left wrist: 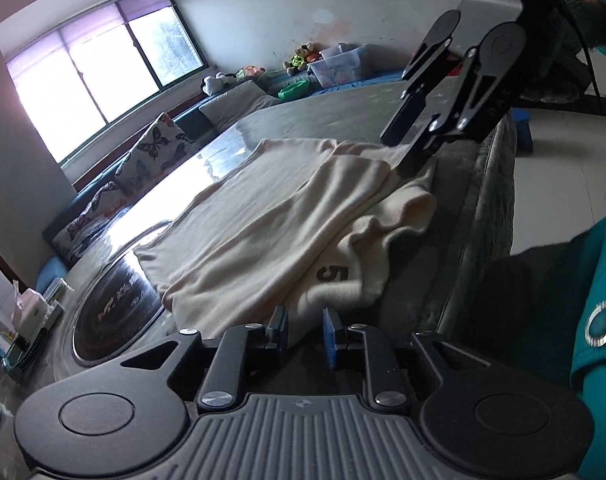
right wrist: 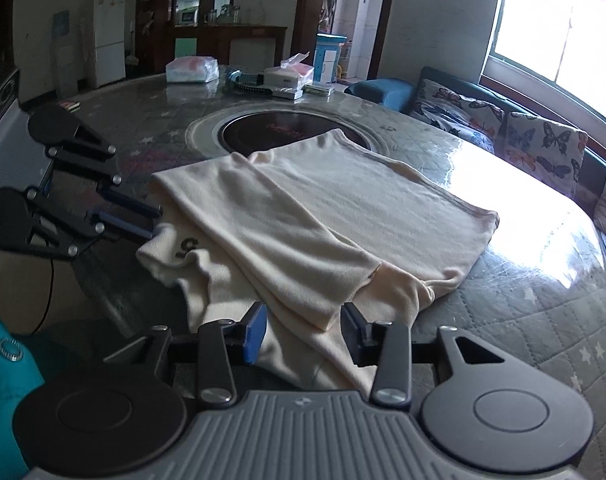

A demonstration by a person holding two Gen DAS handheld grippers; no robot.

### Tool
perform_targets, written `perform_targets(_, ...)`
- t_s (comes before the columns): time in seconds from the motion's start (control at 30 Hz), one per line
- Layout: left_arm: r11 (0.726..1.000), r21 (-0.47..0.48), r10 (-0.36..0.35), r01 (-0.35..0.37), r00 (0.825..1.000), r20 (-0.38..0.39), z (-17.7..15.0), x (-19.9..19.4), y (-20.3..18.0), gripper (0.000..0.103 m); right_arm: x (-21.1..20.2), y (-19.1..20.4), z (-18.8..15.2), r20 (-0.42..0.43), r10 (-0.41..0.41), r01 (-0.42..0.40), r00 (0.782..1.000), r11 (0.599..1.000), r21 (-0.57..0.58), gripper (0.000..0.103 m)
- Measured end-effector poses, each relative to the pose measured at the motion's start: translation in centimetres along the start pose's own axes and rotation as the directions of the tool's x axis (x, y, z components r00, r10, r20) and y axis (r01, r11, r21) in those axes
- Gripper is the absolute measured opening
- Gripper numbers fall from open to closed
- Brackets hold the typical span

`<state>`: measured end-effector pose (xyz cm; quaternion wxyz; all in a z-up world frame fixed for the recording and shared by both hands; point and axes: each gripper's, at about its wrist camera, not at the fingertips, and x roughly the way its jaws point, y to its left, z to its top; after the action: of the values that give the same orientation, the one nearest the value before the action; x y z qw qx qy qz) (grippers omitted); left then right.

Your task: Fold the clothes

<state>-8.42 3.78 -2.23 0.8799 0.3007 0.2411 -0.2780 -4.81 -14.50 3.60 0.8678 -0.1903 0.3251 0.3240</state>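
Observation:
A cream shirt (left wrist: 263, 216) (right wrist: 343, 216) with a dark "5" lies partly folded on a round table (right wrist: 523, 320), one side laid over its middle. In the left wrist view my left gripper (left wrist: 305, 330) stands at the shirt's near end by the "5", its jaws a little apart with cloth showing between them but not pinched. The right wrist view shows that gripper (right wrist: 155, 224) at the shirt's left edge. My right gripper (right wrist: 305, 334) stands open astride the shirt's near corner, the pads clear of the cloth. From the left wrist view its tips (left wrist: 399, 154) hover at the shirt's far end.
A dark round hob (right wrist: 291, 132) is set in the table's middle, partly under the shirt. A tissue box (right wrist: 289, 74), a plastic packet (right wrist: 193, 70) and small items stand at the far rim. A sofa with butterfly cushions (right wrist: 523, 136) lines the window side. A teal jacket (left wrist: 599, 300) is close by.

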Motion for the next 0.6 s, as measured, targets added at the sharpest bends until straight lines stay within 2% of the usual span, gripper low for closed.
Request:
perform_targets(0.1,1.0,0.014,0.003,-0.003,1.0,-0.001,-0.1,-0.1,-0.3,0.026,-0.2,0.2,-0.3,-0.011,0.002,-0.002,1.0,1.0,-0.028,0.045)
perform_targets(0.27,0.998,0.062,0.003,-0.006,0.999,0.037,0.4,0.5,-1.3,0.028,-0.1,0.4,-0.7,-0.021,-0.005,0.005,1.0,0.999,-0.043,0.045)
perform_targets(0.37,0.997,0.08,0.0,-0.005,0.998,0.063,0.6,0.8,-1.8,0.028,-0.3,0.5,-0.9,-0.021,-0.018,0.016,1.0,0.998,-0.056,0.05)
perform_targets(0.4,0.997,0.073,-0.001,-0.004,0.998,0.068,0.7,0.9,-1.7,0.026,-0.4,0.5,-1.0,-0.022,-0.022,0.02,1.0,0.998,-0.06,0.051)
perform_targets(0.5,1.0,0.028,0.0,-0.003,0.996,0.085,1.0,1.1,-1.0,0.009,-0.6,0.6,-1.4,-0.024,-0.038,0.036,0.999,0.995,-0.089,0.052)
perform_targets(0.6,0.995,-0.099,0.0,0.011,0.995,0.102,1.9,1.2,1.1,0.008,-0.5,1.0,-1.7,-0.026,-0.049,0.045,0.998,0.989,-0.143,0.055)
